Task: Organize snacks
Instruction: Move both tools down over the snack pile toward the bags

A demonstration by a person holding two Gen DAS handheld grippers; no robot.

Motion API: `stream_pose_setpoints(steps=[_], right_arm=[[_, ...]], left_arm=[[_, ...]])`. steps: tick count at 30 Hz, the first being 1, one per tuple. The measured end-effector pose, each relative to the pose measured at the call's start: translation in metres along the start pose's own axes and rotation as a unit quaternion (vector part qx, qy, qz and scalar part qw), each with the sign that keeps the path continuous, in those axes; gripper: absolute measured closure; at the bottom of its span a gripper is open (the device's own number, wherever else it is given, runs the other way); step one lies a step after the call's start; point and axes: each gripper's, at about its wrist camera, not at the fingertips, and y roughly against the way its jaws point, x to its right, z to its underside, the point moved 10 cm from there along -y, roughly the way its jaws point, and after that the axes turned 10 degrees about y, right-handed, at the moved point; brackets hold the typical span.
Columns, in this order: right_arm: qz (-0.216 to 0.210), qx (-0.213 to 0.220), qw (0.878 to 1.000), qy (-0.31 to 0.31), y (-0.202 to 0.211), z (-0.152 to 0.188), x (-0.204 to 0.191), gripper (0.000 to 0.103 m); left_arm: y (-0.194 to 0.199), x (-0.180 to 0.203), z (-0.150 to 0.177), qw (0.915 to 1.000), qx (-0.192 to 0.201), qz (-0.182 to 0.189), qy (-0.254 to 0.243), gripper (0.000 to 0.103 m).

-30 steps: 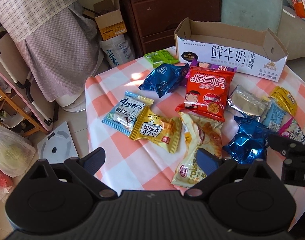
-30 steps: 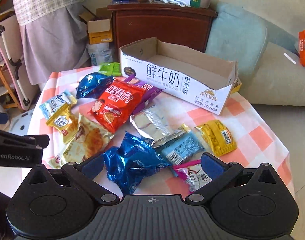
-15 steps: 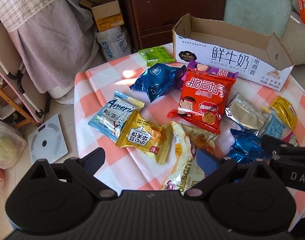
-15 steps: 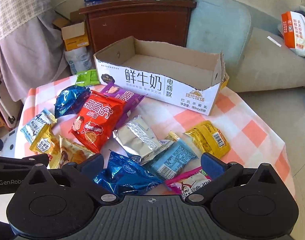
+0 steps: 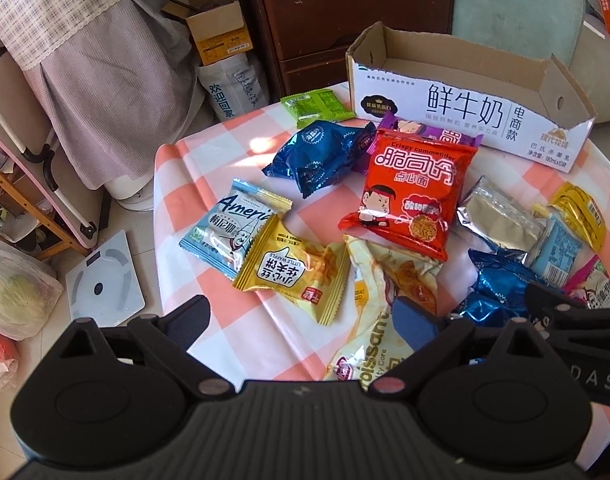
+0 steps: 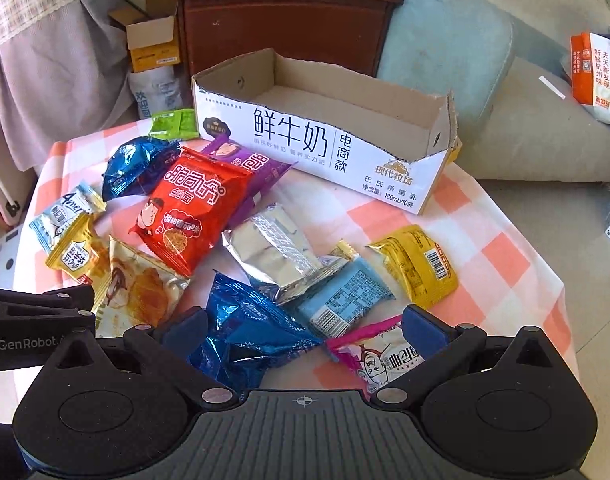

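Observation:
Several snack packets lie loose on the checked tablecloth [image 5: 209,148]. A red noodle packet [image 5: 413,188] lies mid-table and also shows in the right wrist view [image 6: 189,216]. An empty cardboard milk box [image 6: 325,140] stands at the far edge. My left gripper [image 5: 301,316] is open and empty, above a yellow waffle packet [image 5: 293,272] and a croissant packet [image 5: 389,280]. My right gripper [image 6: 301,324] is open and empty, above a blue foil packet [image 6: 249,332] and a pink packet [image 6: 381,356].
A silver packet [image 6: 273,256], a light blue packet [image 6: 345,296] and a yellow packet [image 6: 417,264] lie at the right. A green packet [image 5: 317,106] lies beside the box. A dark wooden cabinet [image 6: 281,28] and a cushioned seat [image 6: 525,128] stand behind the table.
Both grippers have moved forward and lower over the table, so the packets look closer. Both stay open and empty. No packet has moved.

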Motion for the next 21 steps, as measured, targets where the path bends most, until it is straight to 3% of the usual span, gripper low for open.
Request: stream_pose_setpoints(steps=[21], right_arm=[[0.008, -0.001, 1.000, 0.009, 0.0021, 0.0011, 0.0004, 0.000]], left_arm=[[0.0042, -0.0003, 0.0020, 0.9999, 0.006, -0.007, -0.004, 0.006]])
